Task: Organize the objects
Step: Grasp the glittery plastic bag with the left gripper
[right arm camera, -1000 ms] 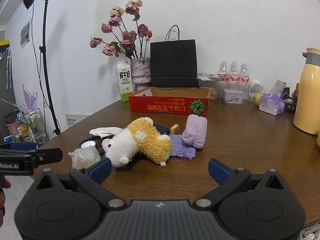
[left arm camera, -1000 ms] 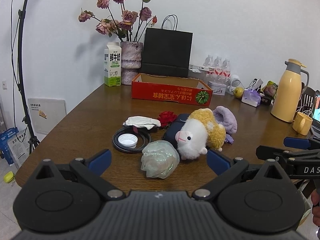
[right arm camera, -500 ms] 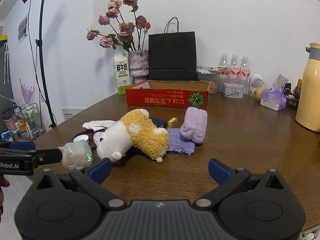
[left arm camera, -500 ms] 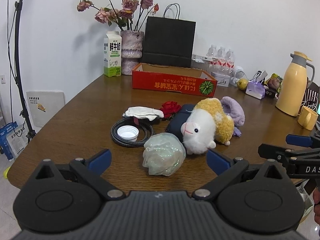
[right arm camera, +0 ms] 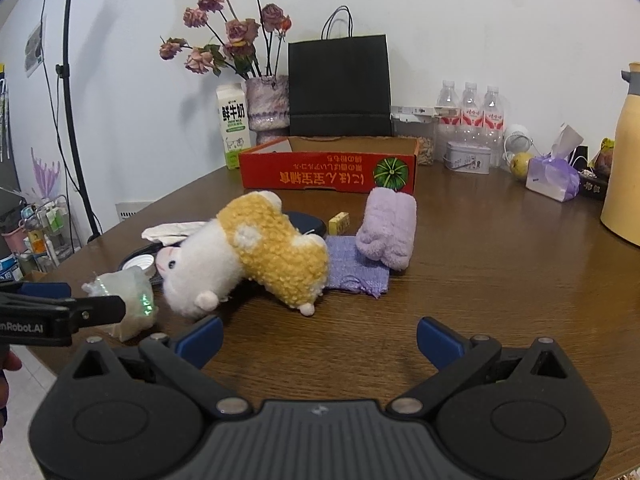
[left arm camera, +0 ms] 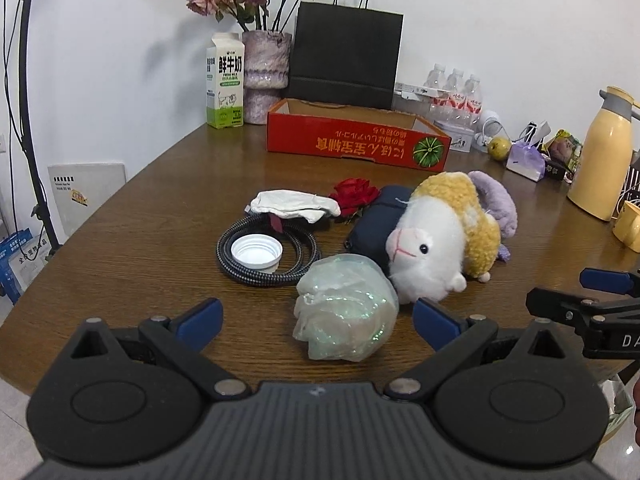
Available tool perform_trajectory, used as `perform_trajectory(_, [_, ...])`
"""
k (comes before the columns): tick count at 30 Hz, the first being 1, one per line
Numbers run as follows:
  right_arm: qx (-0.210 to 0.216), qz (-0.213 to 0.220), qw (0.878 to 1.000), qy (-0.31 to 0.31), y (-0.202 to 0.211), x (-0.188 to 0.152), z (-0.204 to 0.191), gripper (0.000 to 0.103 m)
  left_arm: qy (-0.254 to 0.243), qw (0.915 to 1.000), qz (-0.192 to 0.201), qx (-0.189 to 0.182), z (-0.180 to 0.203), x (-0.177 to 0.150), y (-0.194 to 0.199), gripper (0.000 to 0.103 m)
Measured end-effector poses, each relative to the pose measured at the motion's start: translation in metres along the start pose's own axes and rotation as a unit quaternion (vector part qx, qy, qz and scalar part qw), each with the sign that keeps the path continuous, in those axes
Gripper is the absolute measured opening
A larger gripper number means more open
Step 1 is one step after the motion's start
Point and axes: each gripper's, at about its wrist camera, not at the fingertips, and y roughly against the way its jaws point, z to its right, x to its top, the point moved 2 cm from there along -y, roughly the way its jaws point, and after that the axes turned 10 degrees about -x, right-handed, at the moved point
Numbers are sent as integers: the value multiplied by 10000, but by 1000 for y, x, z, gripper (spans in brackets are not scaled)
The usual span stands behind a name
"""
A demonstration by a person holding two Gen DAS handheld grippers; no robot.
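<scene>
On the table, the red box looks empty.

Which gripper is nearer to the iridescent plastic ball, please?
Left. The left gripper is open with the iridescent plastic ball between its fingers; the right gripper, also open, sits off to the ball's right, in front of the plush toy.

A brown wooden table stands against a plain white wall. Left of the table, a black light stand rises from pale floor.
</scene>
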Motion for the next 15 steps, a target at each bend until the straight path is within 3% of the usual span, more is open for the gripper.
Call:
perform_trajectory(9, [24, -134, 9999, 73, -20, 4, -6, 103, 36, 9999, -118, -81, -8, 0, -21, 100])
perform_trajectory(11, [39, -138, 9998, 103, -23, 6, -9, 103, 31, 9998, -146, -159, -9, 0, -25, 95])
perform_trajectory(14, [58, -139, 9998, 137, -27, 9, -14, 103, 34, 9994, -183, -291, -9, 0, -30, 78])
perform_trajectory(15, [68, -140, 9998, 150, -28, 10, -15, 103, 42, 9993, -201, -325, -9, 0, -31, 68])
